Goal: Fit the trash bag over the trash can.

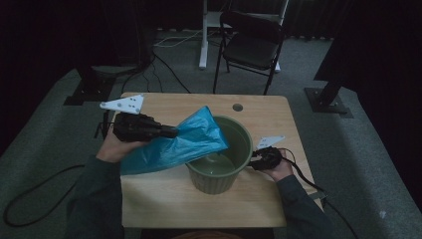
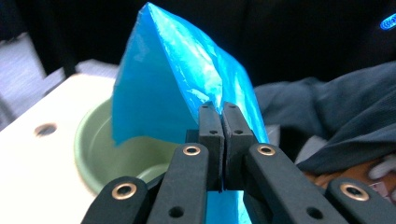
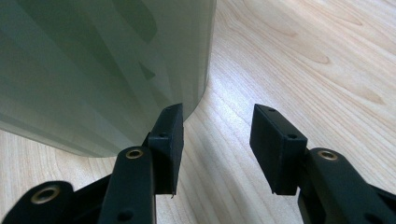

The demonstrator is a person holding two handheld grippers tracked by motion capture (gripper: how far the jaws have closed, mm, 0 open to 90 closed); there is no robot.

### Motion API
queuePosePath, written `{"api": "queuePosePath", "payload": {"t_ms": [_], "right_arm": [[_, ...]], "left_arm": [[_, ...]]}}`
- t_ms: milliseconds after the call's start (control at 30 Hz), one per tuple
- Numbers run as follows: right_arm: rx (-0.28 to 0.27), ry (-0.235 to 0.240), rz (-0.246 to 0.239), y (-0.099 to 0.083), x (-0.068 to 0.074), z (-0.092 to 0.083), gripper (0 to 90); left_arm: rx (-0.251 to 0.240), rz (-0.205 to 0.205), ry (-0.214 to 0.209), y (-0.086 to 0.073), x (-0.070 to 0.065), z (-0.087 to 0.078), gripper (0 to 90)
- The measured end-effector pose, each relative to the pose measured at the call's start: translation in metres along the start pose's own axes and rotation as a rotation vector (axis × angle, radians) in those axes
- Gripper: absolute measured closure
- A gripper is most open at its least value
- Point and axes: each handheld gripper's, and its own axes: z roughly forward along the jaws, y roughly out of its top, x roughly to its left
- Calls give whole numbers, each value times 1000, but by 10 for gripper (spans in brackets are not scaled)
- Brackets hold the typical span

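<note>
On a wooden table (image 1: 164, 199), the left gripper (image 1: 166, 132) clamps a blue bag (image 1: 189, 142) over the green bin (image 1: 241, 149), best lowered evenly inside, while the right gripper (image 1: 255, 160) rests open beside it.

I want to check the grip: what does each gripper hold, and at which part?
The left gripper is shut on the blue bag, pinching a thin fold of its plastic. The right gripper is open beside the green bin, holding nothing.
</note>
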Motion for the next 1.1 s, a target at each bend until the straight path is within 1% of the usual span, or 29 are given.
{"api": "queuePosePath", "payload": {"t_ms": [33,100,133,167,200,233,267,300,333,367,400,433,500,567,600,633,667,700,733,767,800,833,900,933,967,1000,1033,1067,1100], "right_arm": [[-2,-2,1,0,0,-1,541],[-4,-4,2,0,-1,-2,541],[-14,-10,5,0,-2,-5,542],[-14,-10,5,0,-2,-5,542],[-18,-11,10,0,-3,-6,553],[-23,-12,11,1,-3,-8,564],[-36,-19,15,1,-4,-13,587],[-36,-19,15,1,-4,-13,587],[-53,-19,14,3,-5,-20,624],[-53,-19,14,3,-5,-20,624],[-60,-20,15,4,-4,-23,641],[-71,-22,17,5,-4,-28,659],[-85,-41,18,10,-2,-38,716],[-98,-48,9,16,0,-47,744],[-111,-54,3,19,2,-53,756],[-111,-54,3,19,2,-53,756],[-136,-67,-6,25,4,-65,771],[-136,-67,-6,25,4,-65,771],[-158,-75,-17,31,6,-75,771],[-158,-75,-17,31,6,-75,771],[-165,-79,-28,34,8,-80,767],[-188,-86,-42,41,11,-89,730],[-229,-72,-56,50,16,-99,680],[-229,-72,-56,50,16,-99,680],[-247,-47,-81,58,23,-103,644],[-247,-47,-81,58,23,-103,644],[-248,-41,-92,62,26,-104,646],[-250,-45,-112,68,30,-105,636],[-257,-34,-125,72,34,-106,630]], "left_arm": [[0,0,0,0,0,0,885],[45,-6,30,-4,1,8,885],[62,-15,32,-7,2,13,885],[93,-13,38,-9,3,19,885],[121,-15,54,-11,4,25,883],[145,-21,55,-13,5,30,881],[158,-24,47,-14,6,35,880],[170,-29,45,-15,7,39,880],[196,-36,48,-16,10,49,879],[196,-36,48,-16,10,49,879],[208,-38,50,-17,11,55,879],[214,-47,52,-17,13,61,879],[226,-52,65,-17,17,69,879],[221,-63,67,-16,21,75,880],[224,-63,76,-16,23,77,880],[224,-63,76,-16,23,77,880],[233,-62,89,-14,25,80,881],[236,-61,98,-14,26,82,881],[250,-52,107,-12,28,85,881],[251,-51,111,-11,28,87,881],[254,-48,114,-11,29,89,881],[261,-42,122,-10,30,90,881],[273,-35,142,-7,32,94,881],[275,-34,147,-6,33,95,881],[280,-31,153,-4,34,96,880],[281,-29,159,-3,34,98,880],[285,-27,163,0,35,99,880],[283,-26,158,1,36,101,881],[286,-23,159,2,37,102,880]]}}
